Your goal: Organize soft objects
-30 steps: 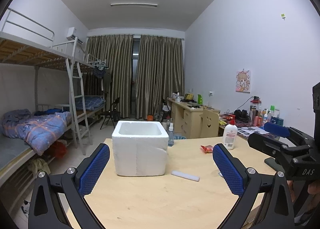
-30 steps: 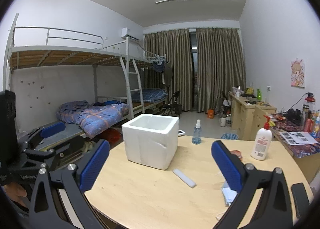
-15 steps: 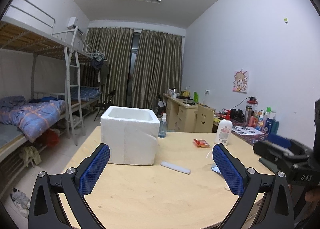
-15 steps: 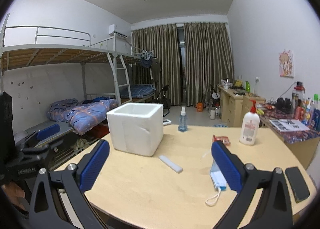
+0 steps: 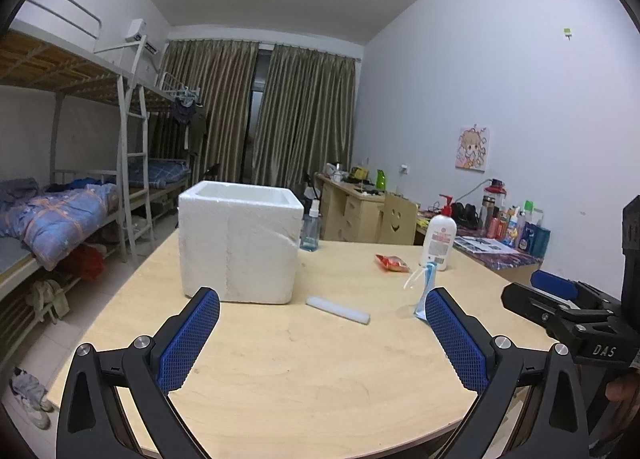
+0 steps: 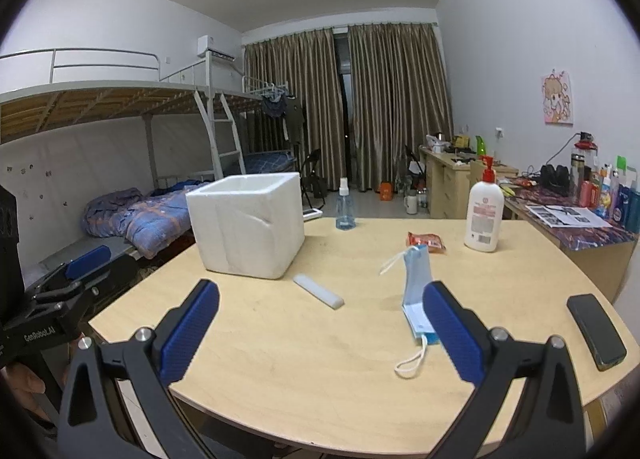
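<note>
Both claws hang over the near edge of the round wooden table (image 6: 280,359), each spread wide and holding nothing: the left gripper (image 5: 322,333) faces the white foam box (image 5: 239,241), the right gripper (image 6: 320,325) sits to its right. A blue face mask (image 6: 416,291) lies partly propped up just beside the right gripper's right finger. A white foam stick (image 6: 318,291) lies near the box. Farther back are a red snack packet (image 6: 426,241), a lotion pump bottle (image 6: 484,215) and a spray bottle (image 6: 345,209). A black phone (image 6: 596,331) rests at the right edge.
</note>
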Tool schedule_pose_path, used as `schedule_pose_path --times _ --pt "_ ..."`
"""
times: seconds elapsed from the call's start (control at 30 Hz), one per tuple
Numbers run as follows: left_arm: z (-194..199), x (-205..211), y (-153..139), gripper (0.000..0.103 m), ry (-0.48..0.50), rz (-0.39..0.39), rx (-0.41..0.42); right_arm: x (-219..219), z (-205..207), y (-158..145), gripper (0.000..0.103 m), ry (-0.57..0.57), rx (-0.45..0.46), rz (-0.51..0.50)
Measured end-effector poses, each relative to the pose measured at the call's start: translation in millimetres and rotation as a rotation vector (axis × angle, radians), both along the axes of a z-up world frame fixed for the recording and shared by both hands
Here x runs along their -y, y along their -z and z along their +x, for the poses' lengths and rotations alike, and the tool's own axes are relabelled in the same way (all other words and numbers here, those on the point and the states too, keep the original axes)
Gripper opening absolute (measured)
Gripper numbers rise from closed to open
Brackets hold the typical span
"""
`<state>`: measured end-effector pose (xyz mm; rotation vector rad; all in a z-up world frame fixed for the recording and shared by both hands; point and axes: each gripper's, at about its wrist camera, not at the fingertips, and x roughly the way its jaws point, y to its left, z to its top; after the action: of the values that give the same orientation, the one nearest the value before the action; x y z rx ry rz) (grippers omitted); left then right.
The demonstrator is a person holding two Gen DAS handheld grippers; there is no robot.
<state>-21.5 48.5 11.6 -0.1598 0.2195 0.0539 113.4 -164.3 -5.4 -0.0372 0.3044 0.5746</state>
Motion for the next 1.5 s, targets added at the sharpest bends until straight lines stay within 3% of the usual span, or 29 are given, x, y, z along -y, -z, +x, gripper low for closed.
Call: schedule_pose_path --times 0.77,1.5 --pt "40.8 15.4 17.9 0.103 0.067 0.047 -0.087 10.6 27.8 15.6 0.103 0.043 -0.086 -0.017" --pt "115.6 26.6 35.0 0.103 0.096 0.033 -0.214 25.3 83.2 35.8 0.103 0.076 -0.186 -0.014"
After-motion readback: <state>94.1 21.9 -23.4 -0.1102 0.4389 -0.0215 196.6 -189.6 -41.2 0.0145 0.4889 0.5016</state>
